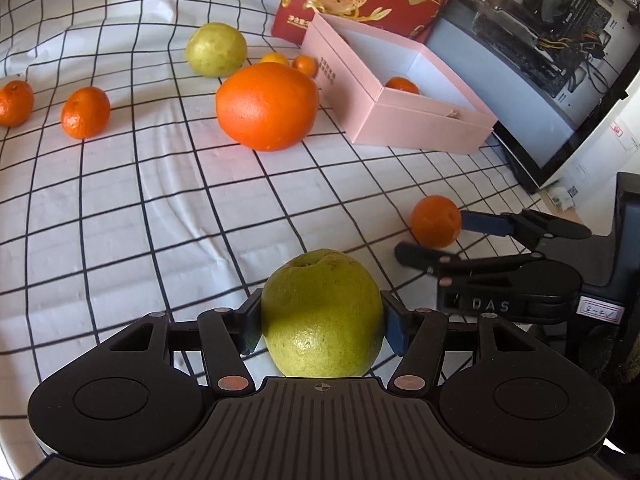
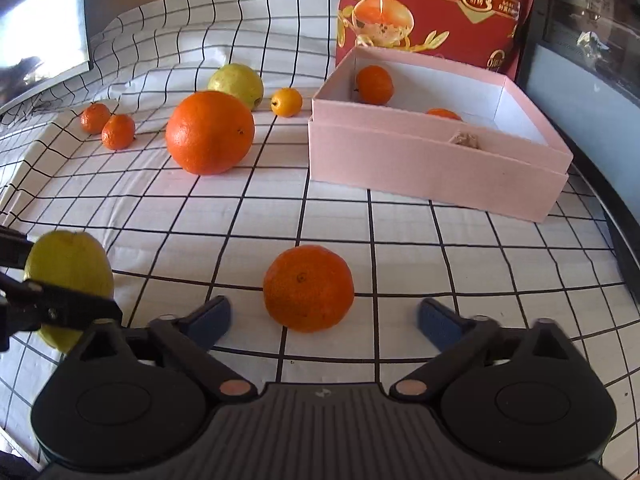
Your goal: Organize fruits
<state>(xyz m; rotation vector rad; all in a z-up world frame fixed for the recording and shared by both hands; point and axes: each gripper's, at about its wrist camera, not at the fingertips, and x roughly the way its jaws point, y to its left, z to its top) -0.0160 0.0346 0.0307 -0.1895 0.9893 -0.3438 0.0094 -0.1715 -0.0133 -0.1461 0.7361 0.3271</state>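
One mandarin (image 1: 401, 85) half hidden behind the pink box (image 1: 416, 128) wall.

Left gripper (image 1: 322, 318) angled down, fingers (image 1: 394, 328) clamped on both sides of a green fruit (image 1: 322, 316); right gripper (image 2: 324, 320) angled down, fingers spread wide, gripping nothing.

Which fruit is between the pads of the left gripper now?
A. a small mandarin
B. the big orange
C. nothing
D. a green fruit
D: in the left wrist view the left gripper has both pads pressed on a green fruit, while the big orange lies on the cloth farther off.
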